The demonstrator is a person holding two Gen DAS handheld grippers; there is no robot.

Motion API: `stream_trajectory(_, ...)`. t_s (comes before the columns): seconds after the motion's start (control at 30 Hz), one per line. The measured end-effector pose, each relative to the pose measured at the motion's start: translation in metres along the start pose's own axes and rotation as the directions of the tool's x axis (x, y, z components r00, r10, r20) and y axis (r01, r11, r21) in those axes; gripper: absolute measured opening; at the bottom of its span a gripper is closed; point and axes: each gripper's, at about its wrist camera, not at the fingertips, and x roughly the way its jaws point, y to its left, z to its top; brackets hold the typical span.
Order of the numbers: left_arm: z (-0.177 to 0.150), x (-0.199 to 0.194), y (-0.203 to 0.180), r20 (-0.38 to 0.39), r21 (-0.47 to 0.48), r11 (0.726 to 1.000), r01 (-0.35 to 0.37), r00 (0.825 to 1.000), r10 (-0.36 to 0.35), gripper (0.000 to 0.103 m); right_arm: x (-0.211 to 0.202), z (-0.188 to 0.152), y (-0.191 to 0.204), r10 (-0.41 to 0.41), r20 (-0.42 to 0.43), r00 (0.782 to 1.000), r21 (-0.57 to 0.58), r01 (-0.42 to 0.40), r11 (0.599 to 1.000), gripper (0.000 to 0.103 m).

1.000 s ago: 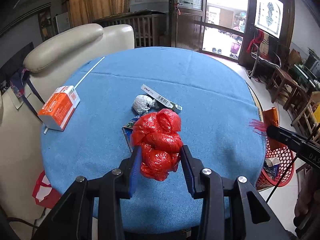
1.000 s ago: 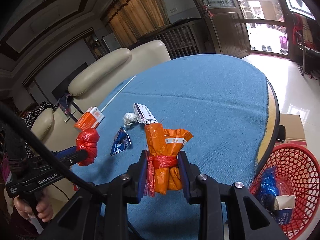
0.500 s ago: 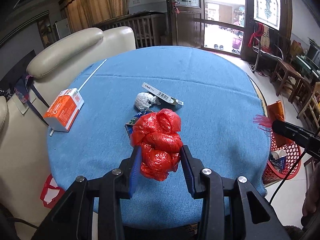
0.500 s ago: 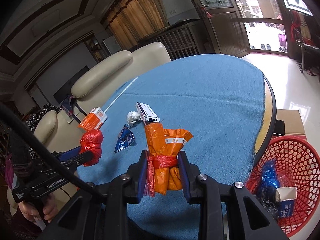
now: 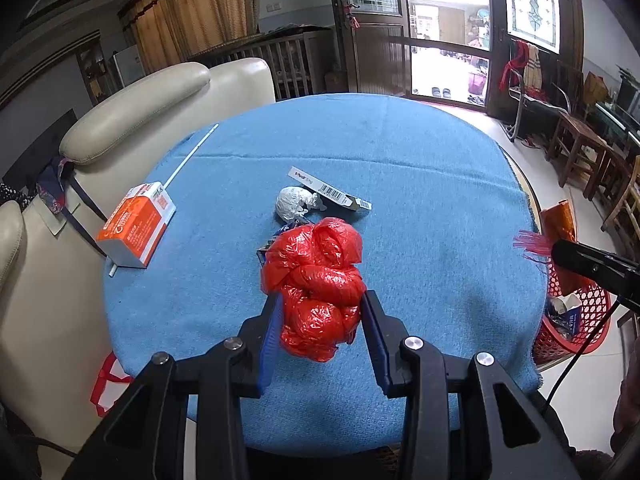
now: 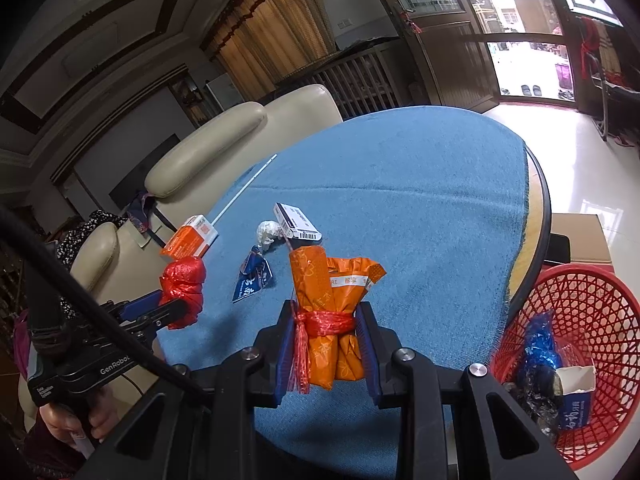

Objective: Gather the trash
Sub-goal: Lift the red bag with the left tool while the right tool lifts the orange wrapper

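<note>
Left wrist camera looks over a round table with a blue cloth [image 5: 400,160]. The left gripper [image 5: 322,316] squeezes a red plastic bag [image 5: 316,284] that is scrunched into a ball, held up over the near part of the table. Behind the bag lie a ball of foil [image 5: 294,205] and a flat white box [image 5: 330,194], just beside each other. An orange carton [image 5: 136,224] sits at the left edge, near a cream sofa [image 5: 136,120].

From the right wrist camera, the right gripper [image 6: 326,344] squeezes an orange wrapper bundle [image 6: 330,312] tied with red string. It is held over the table edge. A blue wrapper [image 6: 254,276] lies on the cloth near the foil ball. A red basket [image 6: 580,320] stands on the floor to the right, below the table edge, with some trash inside.
</note>
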Motion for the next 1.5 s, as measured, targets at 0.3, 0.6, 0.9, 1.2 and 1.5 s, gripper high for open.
stream_trajectory(0.3,-0.003,0.006,0.000,-0.025,-0.002,1.000,0.004,1.000,-0.004,0.041,0.005,-0.003,0.003,0.007,-0.019,1.000,-0.003,-0.007,1.000,0.032)
stream_trajectory(0.6,-0.010,0.027,0.001,-0.093,-0.015,1.000,0.027,0.995,-0.029,0.042,0.017,-0.010,-0.004,-0.011,-0.055,0.998,0.017,0.012,1.000,0.032)
stream_trajectory(0.9,-0.027,0.064,0.011,-0.201,-0.066,0.997,0.035,0.978,-0.048,0.042,0.055,-0.032,-0.029,-0.083,-0.178,0.980,0.068,0.096,0.993,0.032)
stream_trajectory(1.2,-0.035,0.076,0.009,-0.234,-0.056,0.997,0.050,0.970,-0.062,0.050,0.069,-0.041,-0.022,-0.111,-0.212,0.971,0.017,0.117,0.993,0.034)
stream_trajectory(1.5,-0.040,0.080,0.010,-0.246,-0.067,0.996,0.060,0.966,-0.075,0.050,0.065,-0.038,-0.027,-0.084,-0.213,0.973,0.076,0.102,0.992,0.063)
